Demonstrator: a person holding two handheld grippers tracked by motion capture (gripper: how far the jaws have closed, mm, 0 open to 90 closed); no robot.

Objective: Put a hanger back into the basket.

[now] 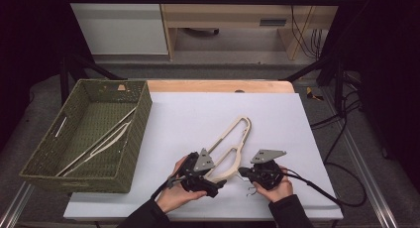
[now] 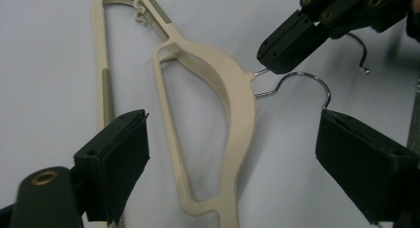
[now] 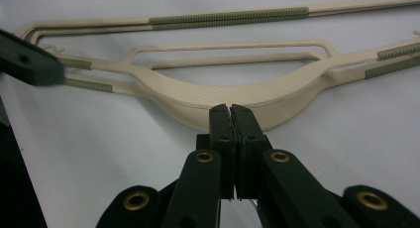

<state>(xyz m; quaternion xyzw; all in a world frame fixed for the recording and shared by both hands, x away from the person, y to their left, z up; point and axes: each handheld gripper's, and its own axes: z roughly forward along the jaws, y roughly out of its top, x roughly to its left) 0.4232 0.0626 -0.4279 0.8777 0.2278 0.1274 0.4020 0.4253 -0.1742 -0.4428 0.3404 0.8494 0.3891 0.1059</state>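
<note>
Basket (image 1: pixel 132 134): we see a green woven one, rectangular, sitting at the left edge of the table, partly overhanging the white sheet.
Basket contents (image 1: pixel 101 141): we make out cream hangers lying slantwise on its floor.
White sheet (image 1: pixel 277 119): we see it covering most of the tabletop.
Table (image 1: pixel 218 85): we see a wooden strip bare along the far edge.
Cabinet (image 1: pixel 119 25): we see a white panel beyond the table, beside a wooden desk (image 1: pixel 228 12).
Cables (image 1: pixel 341 124): we see black ones trailing on the floor at right.
</note>
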